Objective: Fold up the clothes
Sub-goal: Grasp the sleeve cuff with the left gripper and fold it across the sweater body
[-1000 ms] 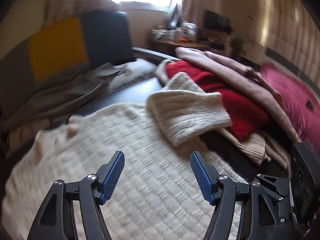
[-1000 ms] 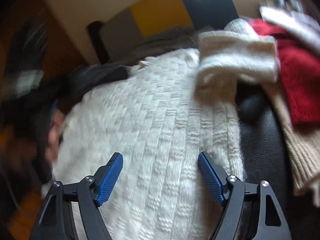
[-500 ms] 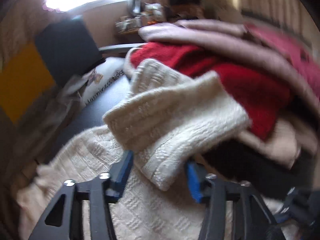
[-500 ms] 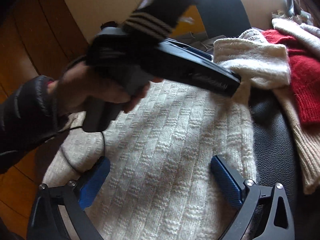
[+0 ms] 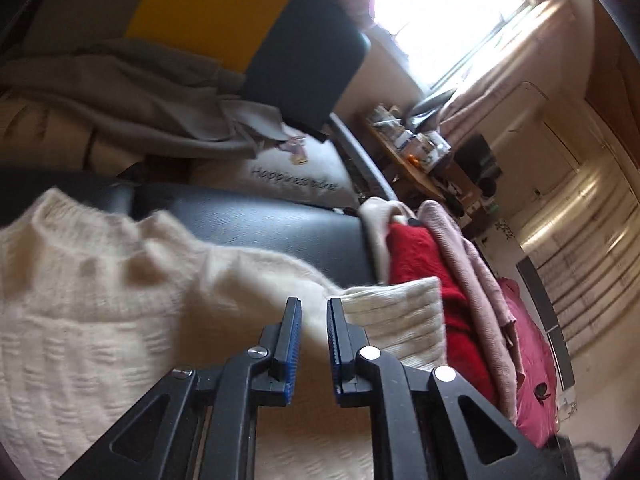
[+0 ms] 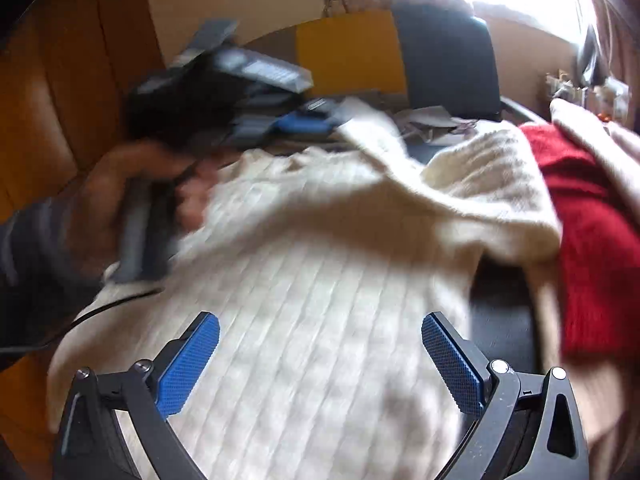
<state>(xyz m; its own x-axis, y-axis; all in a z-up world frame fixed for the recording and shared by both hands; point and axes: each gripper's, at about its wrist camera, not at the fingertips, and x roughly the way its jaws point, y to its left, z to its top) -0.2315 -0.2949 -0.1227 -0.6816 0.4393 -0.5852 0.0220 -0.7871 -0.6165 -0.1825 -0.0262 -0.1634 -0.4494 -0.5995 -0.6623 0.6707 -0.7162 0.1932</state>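
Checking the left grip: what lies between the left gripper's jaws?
The cream sweater's sleeve, in the left wrist view; the left gripper has just been closing on it.

Light source: daylight from the window (image 5: pixel 448 12), blown out to white glare in both views.
Shadows: soft, falling across the cream sweater (image 6: pixel 320 320).
Blur: motion smear on the sweater and the person's hand (image 6: pixel 120 200).
Distortion: fisheye bending, dark vignette at the corners.
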